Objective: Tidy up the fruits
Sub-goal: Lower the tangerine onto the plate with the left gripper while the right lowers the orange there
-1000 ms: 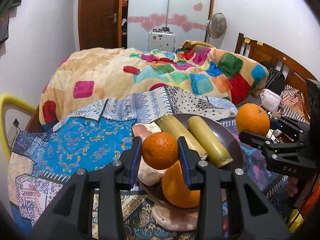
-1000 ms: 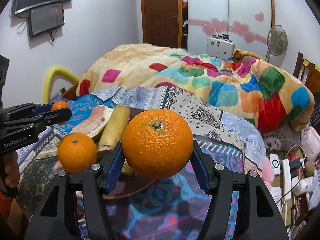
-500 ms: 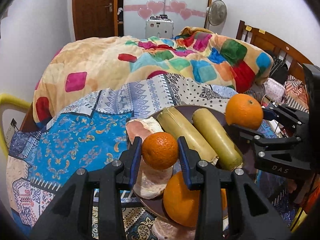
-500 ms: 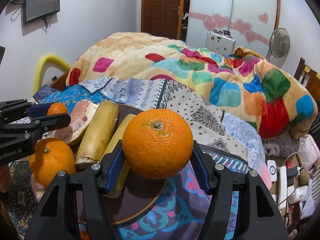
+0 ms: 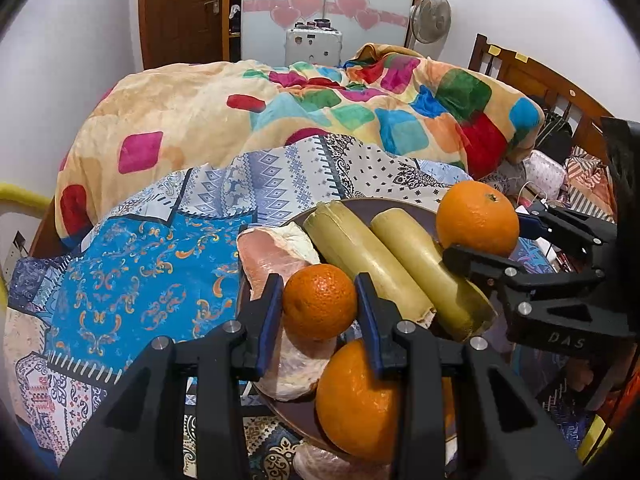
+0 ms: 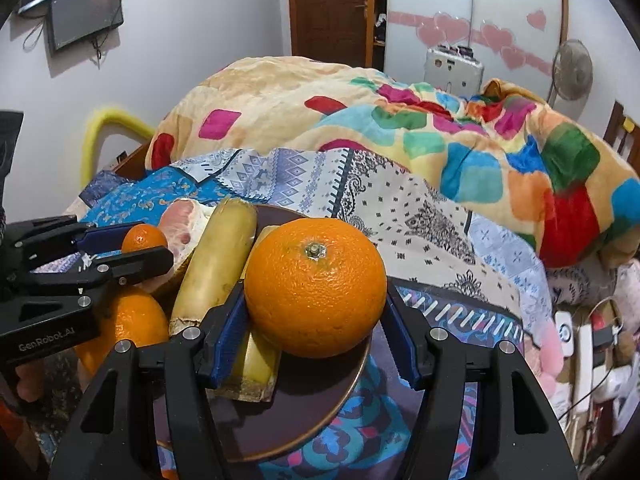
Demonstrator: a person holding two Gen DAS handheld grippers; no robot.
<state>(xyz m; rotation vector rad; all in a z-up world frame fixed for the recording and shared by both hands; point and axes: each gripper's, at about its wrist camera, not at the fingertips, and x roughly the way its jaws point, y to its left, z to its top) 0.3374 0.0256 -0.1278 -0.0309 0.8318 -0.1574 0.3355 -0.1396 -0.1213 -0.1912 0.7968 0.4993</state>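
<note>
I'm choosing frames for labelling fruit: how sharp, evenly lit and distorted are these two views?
Left wrist view: sharp, evenly lit indoors; small orange crisp; strong fisheye bending, dark vignette at the corners. Right wrist view: large orange sharp with soft highlights; yellow rail slightly blurred; edges curved, corners dark.

- The large orange (image 6: 315, 288) has pebbled, faintly glossy peel.
- The small mandarin (image 5: 319, 301) looks dimpled and matt.
- The brown plate (image 6: 320, 408) is smooth, semi-gloss.
- Both the left gripper (image 5: 318, 312) and right gripper (image 6: 314, 320) are matt black plastic with blue pads and shiny metal screws.
- The blanket (image 5: 360, 120) is fleecy cloth.
</note>
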